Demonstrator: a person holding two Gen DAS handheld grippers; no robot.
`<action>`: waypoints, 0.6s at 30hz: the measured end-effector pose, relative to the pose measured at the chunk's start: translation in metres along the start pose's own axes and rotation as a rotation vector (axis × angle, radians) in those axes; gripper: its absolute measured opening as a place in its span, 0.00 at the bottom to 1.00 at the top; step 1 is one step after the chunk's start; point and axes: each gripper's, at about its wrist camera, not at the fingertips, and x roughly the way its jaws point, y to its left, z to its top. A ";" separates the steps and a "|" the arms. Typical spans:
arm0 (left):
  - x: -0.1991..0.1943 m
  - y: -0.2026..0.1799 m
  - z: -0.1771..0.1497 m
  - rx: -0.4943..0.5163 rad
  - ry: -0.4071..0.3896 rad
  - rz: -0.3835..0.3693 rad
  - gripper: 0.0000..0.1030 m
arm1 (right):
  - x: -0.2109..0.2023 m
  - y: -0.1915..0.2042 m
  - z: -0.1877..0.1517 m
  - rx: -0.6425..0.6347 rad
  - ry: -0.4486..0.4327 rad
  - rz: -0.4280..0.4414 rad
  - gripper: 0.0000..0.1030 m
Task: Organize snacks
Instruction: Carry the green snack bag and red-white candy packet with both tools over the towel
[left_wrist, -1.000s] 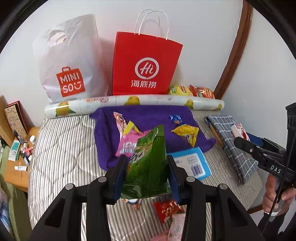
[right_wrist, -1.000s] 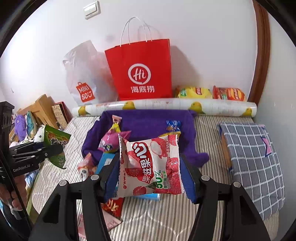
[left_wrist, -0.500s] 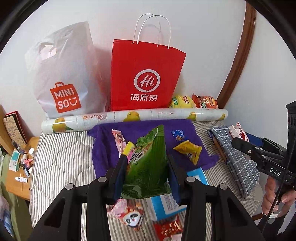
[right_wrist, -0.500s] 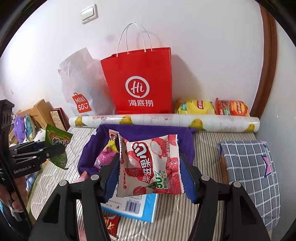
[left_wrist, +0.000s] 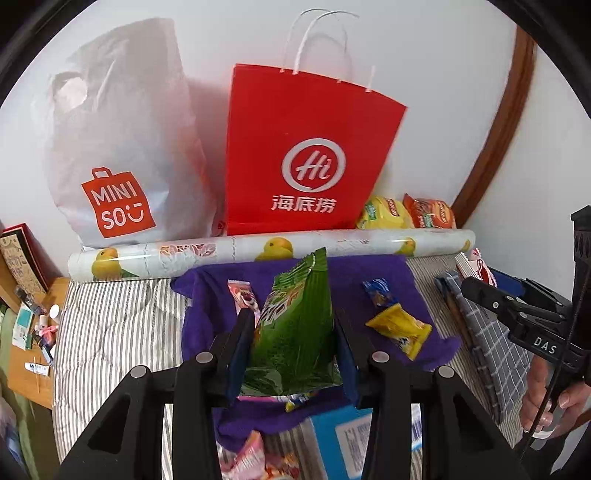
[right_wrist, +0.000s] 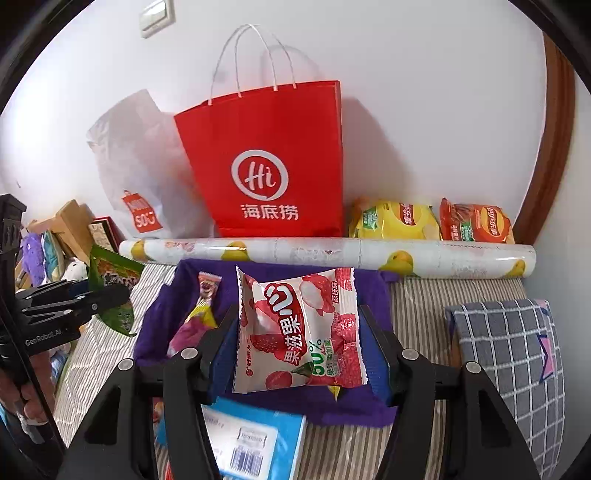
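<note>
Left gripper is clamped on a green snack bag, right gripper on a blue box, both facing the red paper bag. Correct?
Not quite. In the right wrist view the right gripper holds a red and white lychee snack pouch; the blue box lies on the bed below. The rest stands.

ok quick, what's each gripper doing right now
left gripper: shut on the green snack bag
right gripper: shut on the lychee candy bag
</note>
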 end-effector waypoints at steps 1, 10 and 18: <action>0.004 0.003 0.002 -0.006 0.004 0.001 0.39 | 0.009 -0.002 0.003 0.001 0.009 -0.002 0.58; 0.047 0.024 0.017 -0.058 0.050 0.011 0.39 | 0.070 -0.005 0.024 0.001 0.078 0.023 0.58; 0.087 0.031 0.018 -0.092 0.105 -0.012 0.39 | 0.118 0.003 0.025 -0.028 0.149 0.055 0.58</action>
